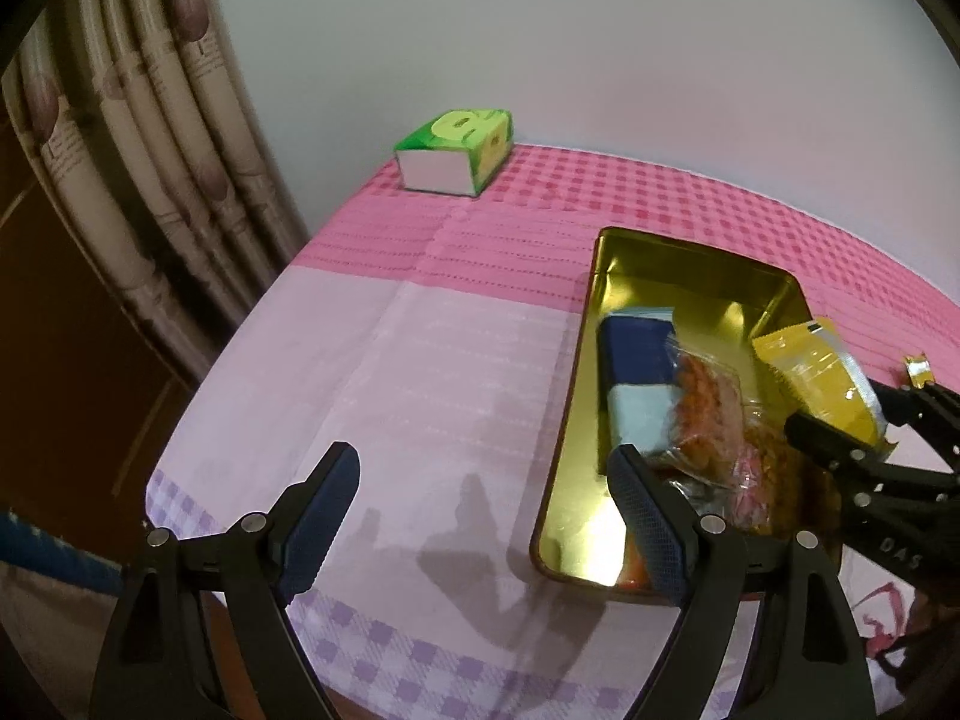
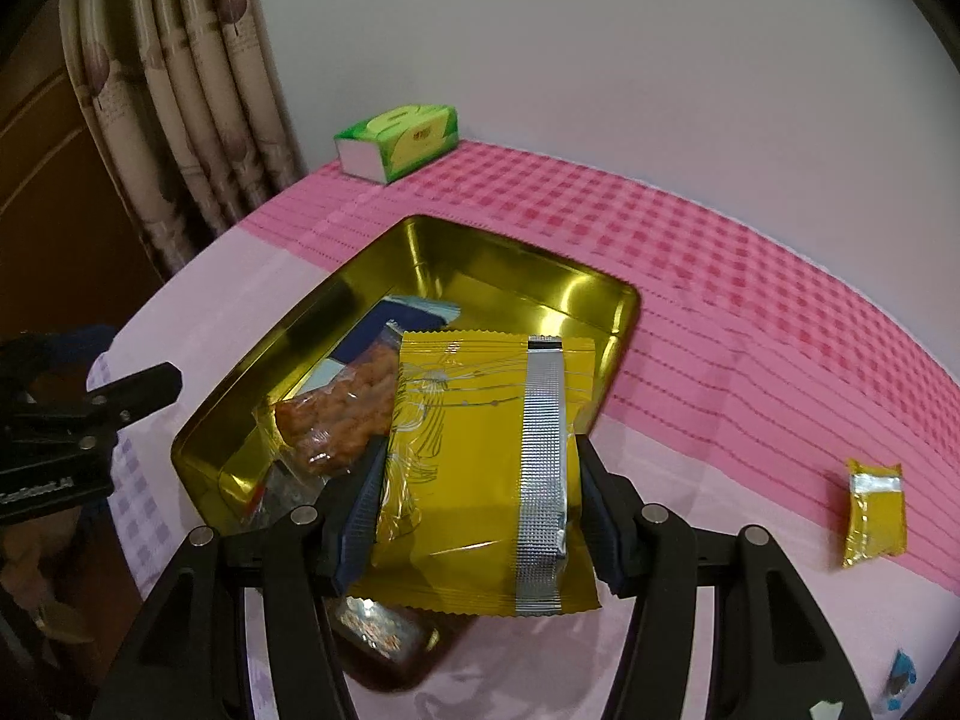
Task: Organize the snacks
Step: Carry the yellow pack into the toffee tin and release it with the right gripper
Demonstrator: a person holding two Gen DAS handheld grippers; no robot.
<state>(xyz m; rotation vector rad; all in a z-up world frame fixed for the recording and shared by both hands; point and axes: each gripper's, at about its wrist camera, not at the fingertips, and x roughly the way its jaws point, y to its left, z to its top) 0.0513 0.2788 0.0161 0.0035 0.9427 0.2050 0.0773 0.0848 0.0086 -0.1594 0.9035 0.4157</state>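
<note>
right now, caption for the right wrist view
Right gripper holds a yellow packet over the gold tin.

My left gripper (image 1: 483,516) points steeply down over the near left part of the table (image 1: 420,360), jaws spread wide with nothing between them; its right finger (image 1: 651,525) hangs over the near left edge of the gold tray (image 1: 564,414), the left one over bare cloth. My right gripper (image 2: 477,504) also tilts steeply down, over the tray's near right corner, and its two blue-padded fingers press on either side of a yellow packet (image 2: 474,456) held flat between them (silver seam up). From the left wrist view the right gripper enters from the right edge, well apart from the left gripper.
</note>
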